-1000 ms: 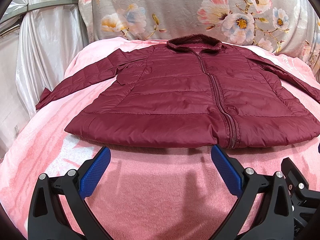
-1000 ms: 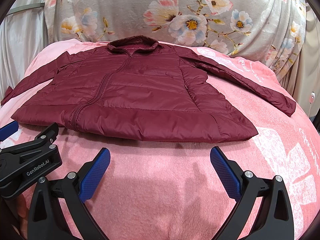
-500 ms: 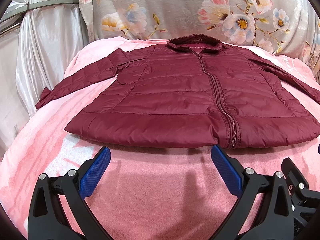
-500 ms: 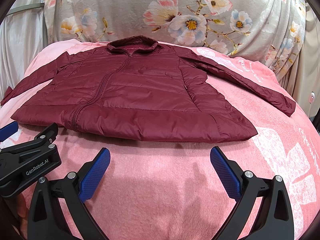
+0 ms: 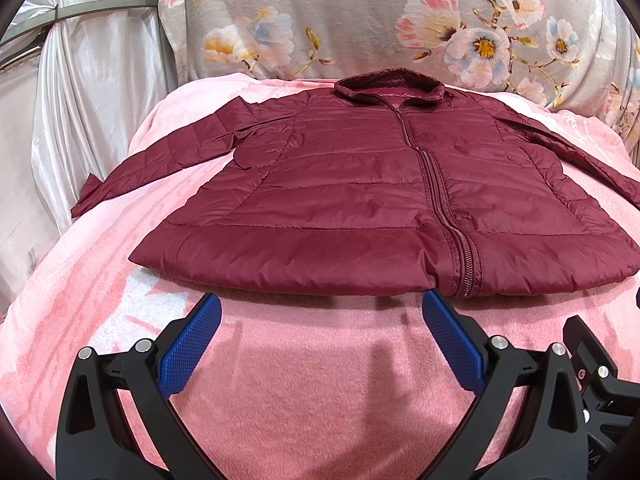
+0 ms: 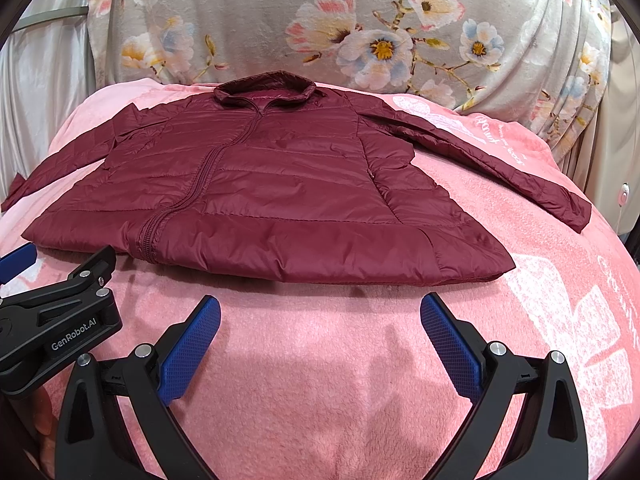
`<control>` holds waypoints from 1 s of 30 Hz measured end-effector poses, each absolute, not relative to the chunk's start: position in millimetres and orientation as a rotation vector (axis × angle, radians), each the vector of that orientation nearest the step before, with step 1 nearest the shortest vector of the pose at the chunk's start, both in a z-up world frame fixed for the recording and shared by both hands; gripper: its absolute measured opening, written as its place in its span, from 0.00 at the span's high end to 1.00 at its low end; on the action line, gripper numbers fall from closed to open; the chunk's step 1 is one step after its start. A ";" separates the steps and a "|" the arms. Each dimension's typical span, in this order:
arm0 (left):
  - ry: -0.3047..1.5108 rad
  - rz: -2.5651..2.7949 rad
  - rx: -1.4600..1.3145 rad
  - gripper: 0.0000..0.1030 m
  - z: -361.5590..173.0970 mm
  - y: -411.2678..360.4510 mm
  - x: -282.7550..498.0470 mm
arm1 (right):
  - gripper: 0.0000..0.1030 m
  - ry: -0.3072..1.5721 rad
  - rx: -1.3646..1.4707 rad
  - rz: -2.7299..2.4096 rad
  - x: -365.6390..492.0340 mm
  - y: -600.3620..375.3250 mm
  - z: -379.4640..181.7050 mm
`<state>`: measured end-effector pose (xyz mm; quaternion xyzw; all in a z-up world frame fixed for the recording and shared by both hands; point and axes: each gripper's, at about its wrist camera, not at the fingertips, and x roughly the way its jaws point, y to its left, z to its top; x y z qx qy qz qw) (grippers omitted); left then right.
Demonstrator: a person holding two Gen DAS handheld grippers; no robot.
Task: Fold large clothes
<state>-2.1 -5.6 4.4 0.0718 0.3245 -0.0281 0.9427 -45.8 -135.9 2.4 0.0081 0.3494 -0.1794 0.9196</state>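
**Jacket spread flat, both claws wide and empty**

We see a dark red jacket [image 5: 360, 200] lying face up on a pink blanket [image 5: 320, 392], zipped, its collar [image 5: 390, 86] at the far end next to a flowered cloth [image 5: 360, 20]. Both sleeves lie spread out to the sides; from the right wrist view the right-hand sleeve [image 6: 500, 160] runs out across the blanket to its cuff. The near hem sits just beyond our fingertips.

Our left claw [image 5: 320, 314] is spread wide and holds nothing, its blue pads [image 5: 188, 354] over bare blanket just short of the hem. Our right claw [image 6: 320, 314] is likewise wide apart and empty, close beside the left one, near the hem.
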 end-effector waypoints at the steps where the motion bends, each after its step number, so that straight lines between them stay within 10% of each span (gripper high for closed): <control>1: 0.662 -0.057 0.146 0.05 4.1 -5.2 -2.0 | 0.05 0.718 0.017 -0.369 -45.8 -135.9 2.4; 30: 0.733 -0.110 0.007 0.05 31.0 30.4 28.0 | 0.05 0.688 0.214 -0.557 -43.3 -284.2 35.8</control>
